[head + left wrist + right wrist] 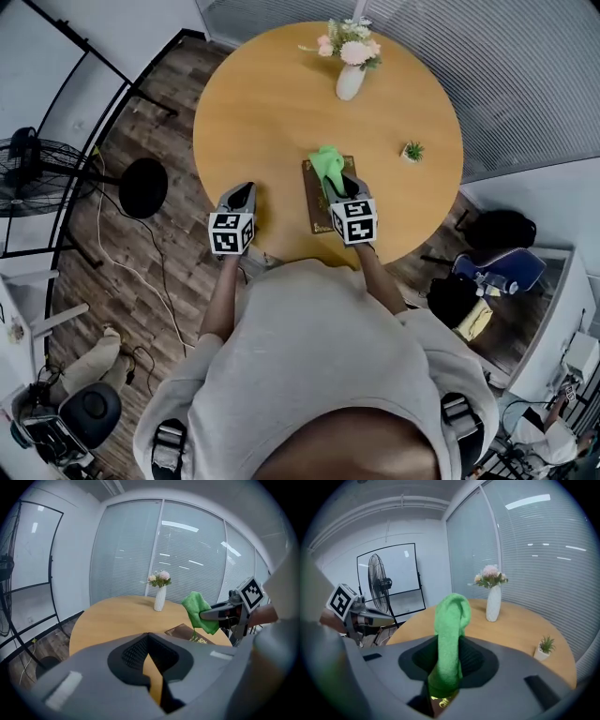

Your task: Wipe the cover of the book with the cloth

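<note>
Presently at the approach step, judged so: green cloth (pixel 326 161) clenched in the right claw (pixel 337 183), hanging just above the brown book (pixel 315 204) that lies on the desk (pixel 262 103) directly beneath that claw, with contact not confirmable. Next, lower the right claw until the cloth settles on the cover, then sweep along it, keeping the left claw (pixel 243 190), closed on nothing and well off to the side, clear. No legible writing: only gold ornament (pixel 200 640) on the cover.
</note>
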`<state>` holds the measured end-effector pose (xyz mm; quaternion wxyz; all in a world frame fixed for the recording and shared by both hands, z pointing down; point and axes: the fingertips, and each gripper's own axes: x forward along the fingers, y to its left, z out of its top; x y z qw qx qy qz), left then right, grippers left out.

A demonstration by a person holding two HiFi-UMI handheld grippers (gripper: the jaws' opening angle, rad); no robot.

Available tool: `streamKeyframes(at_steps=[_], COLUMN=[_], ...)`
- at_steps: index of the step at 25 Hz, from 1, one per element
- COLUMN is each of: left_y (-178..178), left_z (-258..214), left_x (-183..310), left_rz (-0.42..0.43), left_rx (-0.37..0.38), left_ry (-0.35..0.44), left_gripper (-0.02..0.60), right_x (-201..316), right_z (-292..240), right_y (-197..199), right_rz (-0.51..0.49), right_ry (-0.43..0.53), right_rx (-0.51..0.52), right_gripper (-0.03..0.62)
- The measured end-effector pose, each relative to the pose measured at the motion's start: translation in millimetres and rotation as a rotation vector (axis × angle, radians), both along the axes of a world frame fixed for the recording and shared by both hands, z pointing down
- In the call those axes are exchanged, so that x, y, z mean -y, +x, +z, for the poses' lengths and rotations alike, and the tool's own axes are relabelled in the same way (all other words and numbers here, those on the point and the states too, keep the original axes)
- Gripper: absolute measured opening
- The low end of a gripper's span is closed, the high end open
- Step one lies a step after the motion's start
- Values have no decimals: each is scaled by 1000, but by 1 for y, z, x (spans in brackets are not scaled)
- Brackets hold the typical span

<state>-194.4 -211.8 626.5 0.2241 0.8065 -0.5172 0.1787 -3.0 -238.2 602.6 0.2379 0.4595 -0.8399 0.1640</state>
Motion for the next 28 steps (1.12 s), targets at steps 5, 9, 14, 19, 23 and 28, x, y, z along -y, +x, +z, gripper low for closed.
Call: streamKeyframes(at_steps=[5, 9, 14, 19, 23, 28], left_y=[-12, -20, -27, -31, -33, -36], left_z=[5, 6, 10, 13, 16, 15], left_x=[0, -5, -11, -15, -18, -16], left_rz=[3, -1, -11, -24, -33, -45], left_rx=[-2, -5, -11, -12, -11, -5], left_ry=[-6, -12, -22, -31, -40, -42], left_gripper=[9, 9, 10, 9, 9, 9], right_x=[8, 8, 10, 13, 13, 16], right_z=[6, 15, 35, 59, 75, 91], right_y=[-15, -25, -35, -35, -32, -31], right_rz=[8, 4, -15, -21, -13, -10], right_ry=[-11, -28, -75, -131, -179, -225], right_rx=[-14, -29, -63, -90, -100, -102], right_gripper=[121, 121, 121, 121, 121, 121])
